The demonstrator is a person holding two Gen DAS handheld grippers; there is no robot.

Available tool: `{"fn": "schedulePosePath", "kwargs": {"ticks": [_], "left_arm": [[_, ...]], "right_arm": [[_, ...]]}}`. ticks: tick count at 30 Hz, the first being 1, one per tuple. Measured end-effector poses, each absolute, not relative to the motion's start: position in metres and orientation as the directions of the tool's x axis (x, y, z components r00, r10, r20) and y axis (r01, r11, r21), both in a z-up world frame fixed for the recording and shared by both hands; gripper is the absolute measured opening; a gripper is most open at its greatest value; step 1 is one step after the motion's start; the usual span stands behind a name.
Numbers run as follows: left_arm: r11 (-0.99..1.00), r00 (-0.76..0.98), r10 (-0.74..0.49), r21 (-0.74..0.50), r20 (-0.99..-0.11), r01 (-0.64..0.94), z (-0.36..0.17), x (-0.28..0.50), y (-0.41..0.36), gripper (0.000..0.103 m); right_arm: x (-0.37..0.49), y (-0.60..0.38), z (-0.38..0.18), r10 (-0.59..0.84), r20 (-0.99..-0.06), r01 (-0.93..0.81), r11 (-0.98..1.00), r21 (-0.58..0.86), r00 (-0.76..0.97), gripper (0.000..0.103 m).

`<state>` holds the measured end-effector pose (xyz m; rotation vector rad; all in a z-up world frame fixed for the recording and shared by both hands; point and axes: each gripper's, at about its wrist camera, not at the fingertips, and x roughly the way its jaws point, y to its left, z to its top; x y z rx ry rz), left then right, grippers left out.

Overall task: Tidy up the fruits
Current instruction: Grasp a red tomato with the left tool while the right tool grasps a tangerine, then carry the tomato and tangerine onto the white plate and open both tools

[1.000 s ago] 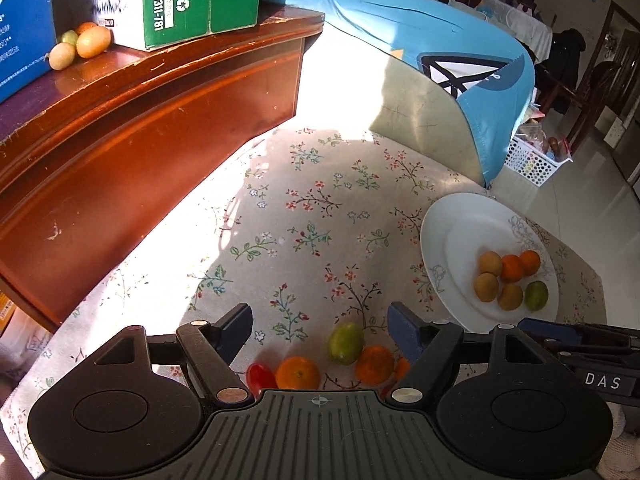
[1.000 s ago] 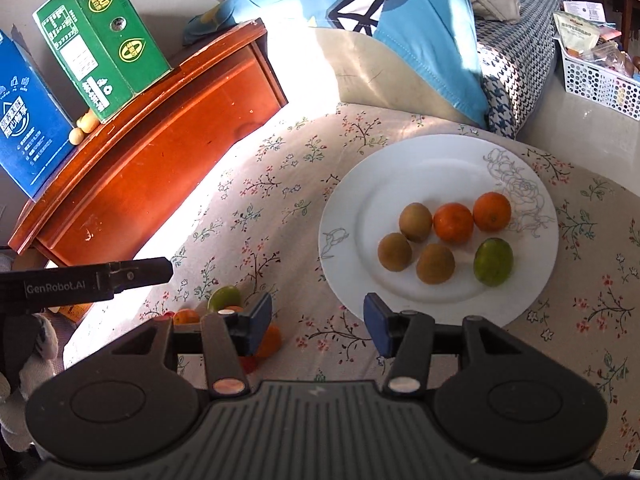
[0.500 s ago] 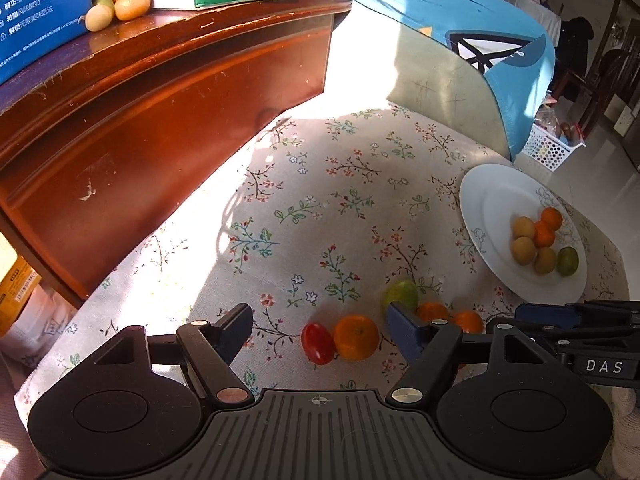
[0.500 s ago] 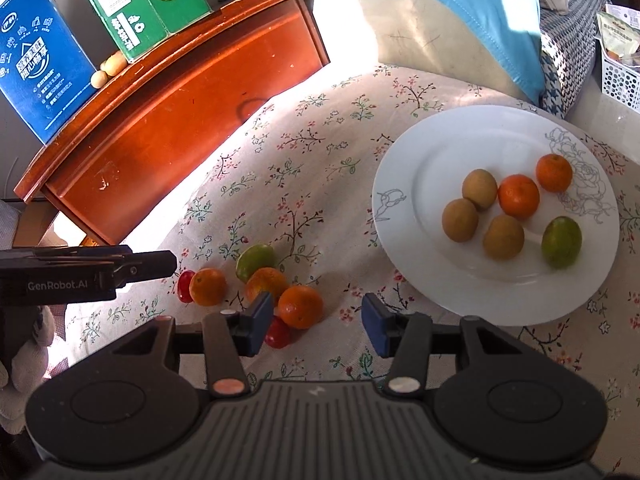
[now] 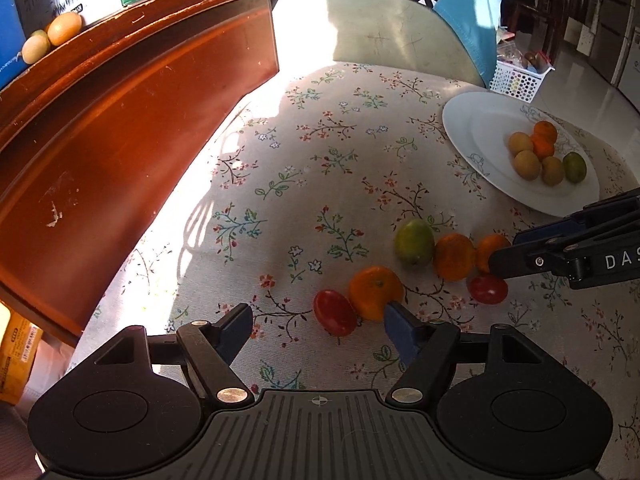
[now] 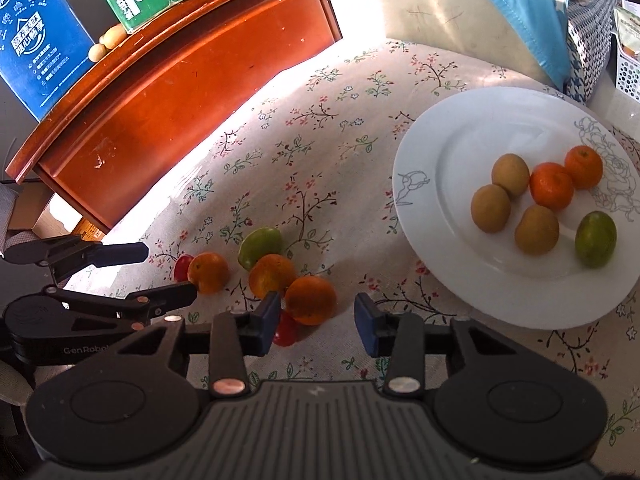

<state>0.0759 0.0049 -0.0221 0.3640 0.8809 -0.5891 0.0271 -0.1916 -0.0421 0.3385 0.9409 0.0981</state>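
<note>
Loose fruit pile (image 6: 276, 276) on flowered cloth (image 5: 320, 168), near front edge, well apart from white plate (image 6: 424, 152).
Six fruits on plate, bunched toward its right half; left half bare.
Left gripper (image 5: 318, 320) spread wide, holding nothing; red tomato (image 5: 334, 312) and orange (image 5: 374, 292) just in front, between fingers.
Right gripper (image 6: 316, 318) also spread wide, empty; second orange (image 6: 310, 300) right at its left finger, maybe touching, hard to tell.
Wide bare cloth between pile and wooden cabinet (image 5: 120, 140).
</note>
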Motion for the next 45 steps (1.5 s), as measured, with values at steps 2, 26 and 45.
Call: {"fn": "schedulePosePath", "kwargs": {"ticks": [2,26,45], "left_arm": [[0.775,0.487,-0.342,0.052,-0.803,0.630,-0.023,0.076,0.004,0.072],[0.732,0.455,-0.367,0.049,-0.811,0.679,-0.028,0.077,0.000,0.029],[0.765,0.466,-0.360,0.030,-0.808,0.643,-0.033,0.079,0.002,0.028]], "right_arm": [[0.029,-0.190,-0.043,0.231,-0.778,0.059,0.944,0.325,0.584,0.040],[0.033,-0.189,-0.045,0.228,-0.775,0.056,0.945,0.322,0.589,0.029],[0.033,-0.192,-0.046,0.229,-0.774,0.080,0.937,0.339,0.590,0.029]]}}
